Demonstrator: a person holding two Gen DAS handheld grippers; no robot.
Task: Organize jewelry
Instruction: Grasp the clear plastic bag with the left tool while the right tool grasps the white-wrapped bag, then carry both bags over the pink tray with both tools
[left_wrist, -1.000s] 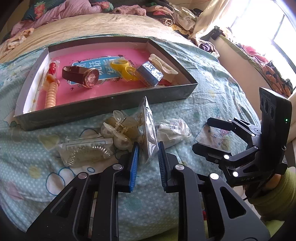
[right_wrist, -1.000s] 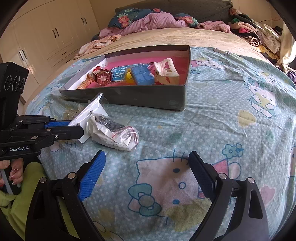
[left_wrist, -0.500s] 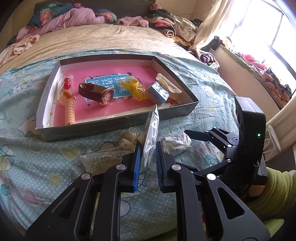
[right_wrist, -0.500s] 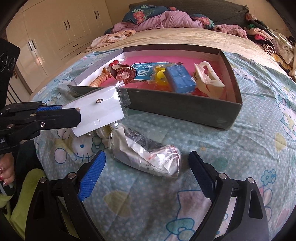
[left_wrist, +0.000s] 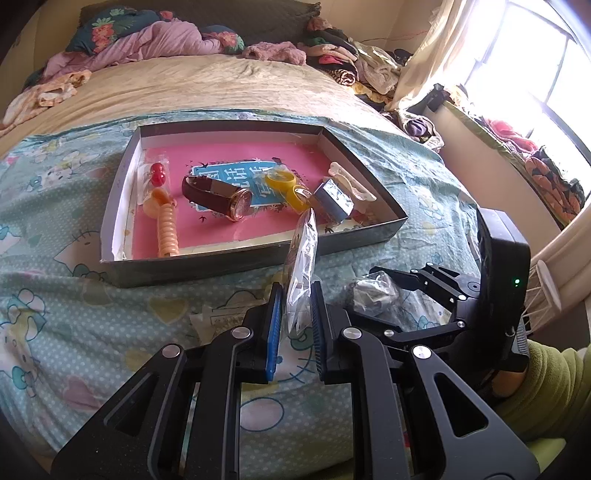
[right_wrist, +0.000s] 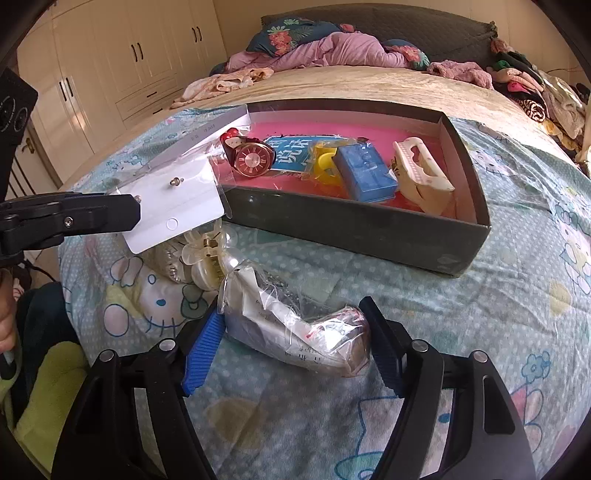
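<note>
My left gripper (left_wrist: 295, 321) is shut on a clear bag holding a white earring card (left_wrist: 302, 269), lifted above the bed in front of the grey box; the card also shows in the right wrist view (right_wrist: 173, 206). The grey box with a pink floor (left_wrist: 255, 258) holds a watch (left_wrist: 221, 197), a yellow ring (left_wrist: 282, 181), a blue case (left_wrist: 332, 201), a cream hair claw (right_wrist: 421, 177) and a coiled orange band (left_wrist: 166, 229). My right gripper (right_wrist: 291, 350) is open, its fingers on either side of a crumpled clear bag (right_wrist: 295, 328) lying on the sheet.
A pearly hair clip (right_wrist: 207, 258) and another clear packet (left_wrist: 218, 321) lie on the Hello Kitty sheet (right_wrist: 517, 295) near the box. Clothes are piled at the head of the bed (left_wrist: 177, 40). White wardrobes (right_wrist: 110, 66) stand at the left.
My left gripper has lifted the bagged earring card off the sheet and toward the box. My right gripper has moved forward to straddle the crumpled bag, still open.
</note>
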